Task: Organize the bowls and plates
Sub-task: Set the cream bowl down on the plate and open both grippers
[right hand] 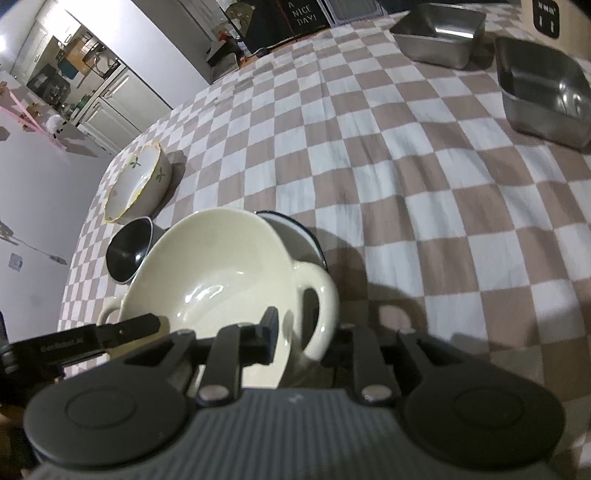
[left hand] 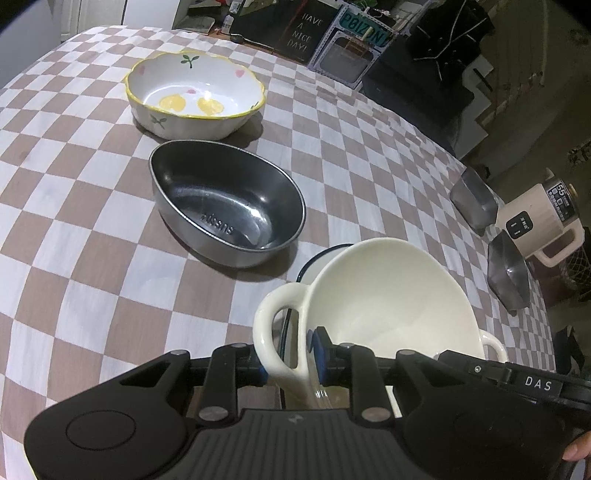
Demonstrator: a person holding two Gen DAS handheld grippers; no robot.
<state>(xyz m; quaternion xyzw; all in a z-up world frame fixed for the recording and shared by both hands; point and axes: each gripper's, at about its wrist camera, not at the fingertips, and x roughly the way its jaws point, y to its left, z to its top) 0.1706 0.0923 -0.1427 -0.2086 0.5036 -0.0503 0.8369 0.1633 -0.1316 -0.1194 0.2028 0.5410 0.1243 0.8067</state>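
Observation:
A cream bowl [left hand: 388, 295] [right hand: 221, 266] with two loop handles sits close in front of both cameras, over a white bowl with a navy rim [left hand: 321, 254] [right hand: 291, 225]. My left gripper [left hand: 291, 363] is shut on its left handle, one blue pad inside the wall and one outside the loop. My right gripper [right hand: 303, 341] is closed the same way about the right handle, its pad against the inner wall. A black oval metal bowl [left hand: 229, 206] [right hand: 129, 251] and a white bowl with a yellow rim and flowers [left hand: 195, 96] [right hand: 136, 184] stand beyond, both empty.
A checked cloth [left hand: 92, 221] covers the table. Two steel trays [right hand: 439, 33] [right hand: 543, 92] stand at the far right by a cream appliance [left hand: 543, 221]. Boxes and a sign line the far edge. A thumb [left hand: 578, 448] shows at the lower right.

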